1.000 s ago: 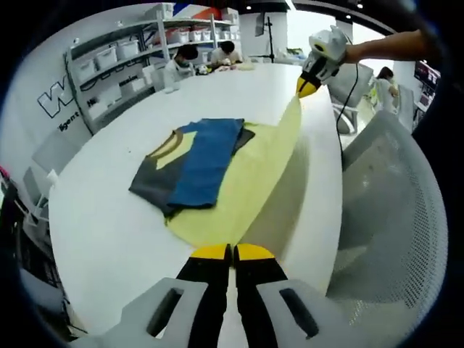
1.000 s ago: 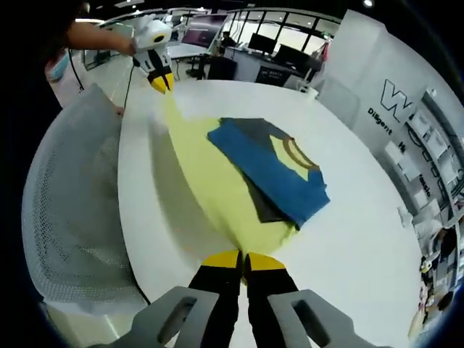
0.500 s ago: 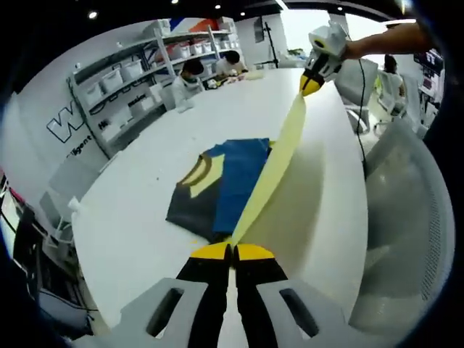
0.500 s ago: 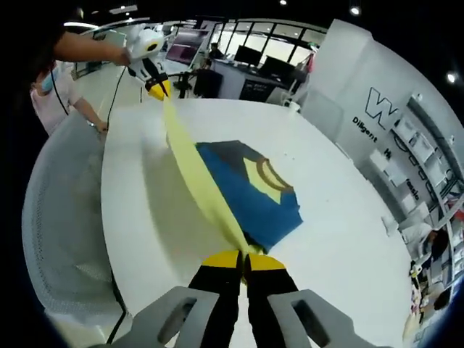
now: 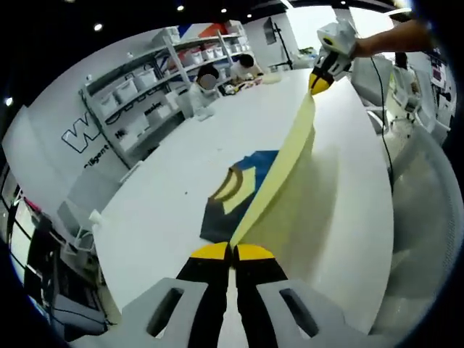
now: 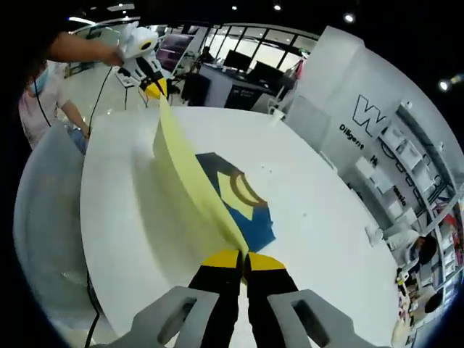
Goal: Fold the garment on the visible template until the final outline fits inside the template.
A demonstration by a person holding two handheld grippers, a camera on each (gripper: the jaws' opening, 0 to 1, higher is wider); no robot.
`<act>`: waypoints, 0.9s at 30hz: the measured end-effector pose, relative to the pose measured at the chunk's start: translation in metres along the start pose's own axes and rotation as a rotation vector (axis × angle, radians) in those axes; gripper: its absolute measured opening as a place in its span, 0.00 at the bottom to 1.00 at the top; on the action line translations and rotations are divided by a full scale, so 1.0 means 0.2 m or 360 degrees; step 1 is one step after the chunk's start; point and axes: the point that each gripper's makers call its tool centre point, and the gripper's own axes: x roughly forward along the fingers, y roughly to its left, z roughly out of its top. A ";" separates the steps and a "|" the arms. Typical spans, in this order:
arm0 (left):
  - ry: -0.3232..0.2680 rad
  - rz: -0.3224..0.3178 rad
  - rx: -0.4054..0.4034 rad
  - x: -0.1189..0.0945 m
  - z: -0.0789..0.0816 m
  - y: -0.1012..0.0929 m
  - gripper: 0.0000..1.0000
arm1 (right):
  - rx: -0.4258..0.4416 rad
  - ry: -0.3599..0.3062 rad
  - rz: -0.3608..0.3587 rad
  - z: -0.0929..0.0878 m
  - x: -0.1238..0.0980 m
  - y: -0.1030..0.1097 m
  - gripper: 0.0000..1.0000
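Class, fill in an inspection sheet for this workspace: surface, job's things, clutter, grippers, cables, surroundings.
Surface: white oval table, bare around the work.
Job's things: yellow sheet lifted taut between both grippers; folded blue-and-grey garment with yellow collar lying flat partly behind it.
Clutter: nothing seen near the garment.
Grippers: left gripper and right gripper each shut on an end of the sheet.
Cables: black cable trailing from the right gripper.
Surroundings: shelves with bins, mesh chair, seated people at the far end.

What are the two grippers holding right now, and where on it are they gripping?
Both hold the yellow sheet under the garment. The left gripper and right gripper each pinch one end of the same lifted edge, stretched taut between them.
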 end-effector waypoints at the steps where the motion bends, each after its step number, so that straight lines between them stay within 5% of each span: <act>1: -0.0002 0.0008 0.0009 0.00 0.01 0.02 0.01 | 0.0002 -0.0004 -0.0005 0.01 0.00 -0.01 0.00; 14: -0.0035 0.0111 -0.0033 0.10 0.13 0.23 0.01 | 0.0130 -0.0018 -0.0069 0.05 0.09 -0.17 0.00; 27: -0.0014 0.0114 -0.0100 0.21 0.11 0.33 0.01 | 0.0221 -0.0020 -0.0094 0.08 0.23 -0.31 0.00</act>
